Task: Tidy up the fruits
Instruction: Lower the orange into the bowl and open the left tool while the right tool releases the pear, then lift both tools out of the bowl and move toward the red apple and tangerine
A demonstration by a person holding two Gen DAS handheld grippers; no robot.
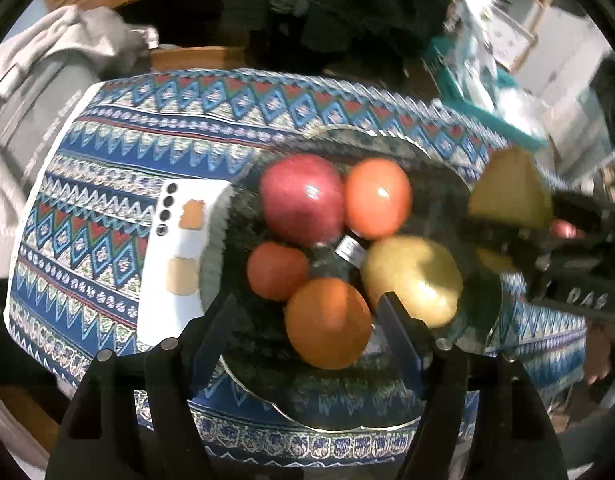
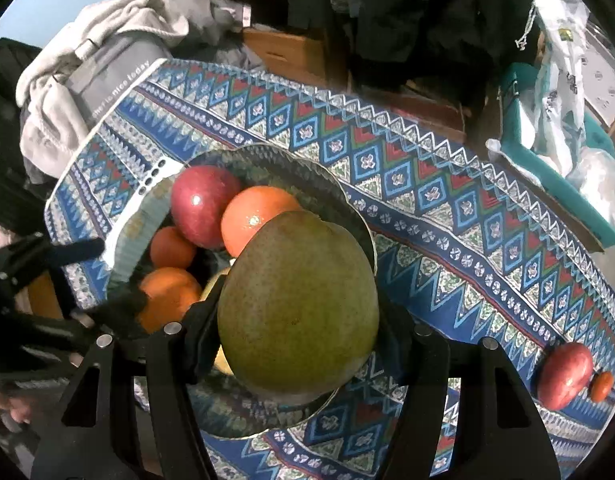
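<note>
R gripper (image 2: 297, 332) clamps the green pear (image 2: 297, 304) over the bowl (image 2: 347, 216); I'd lower it into the free gap w/o bumping the orange (image 1: 327, 322). L gripper (image 1: 303, 332) stands open around that orange, pads apart from it.

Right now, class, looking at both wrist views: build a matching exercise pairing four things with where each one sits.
Things:
1. green pear
2. dark red apple
3. white phone
4. small red fruit

Places:
A. on the cloth, right of the bowl
B. between the right gripper fingers
C. inside the bowl
D. on the cloth, left of the bowl

Pairs: 1-B, 2-C, 3-D, 4-A
</note>
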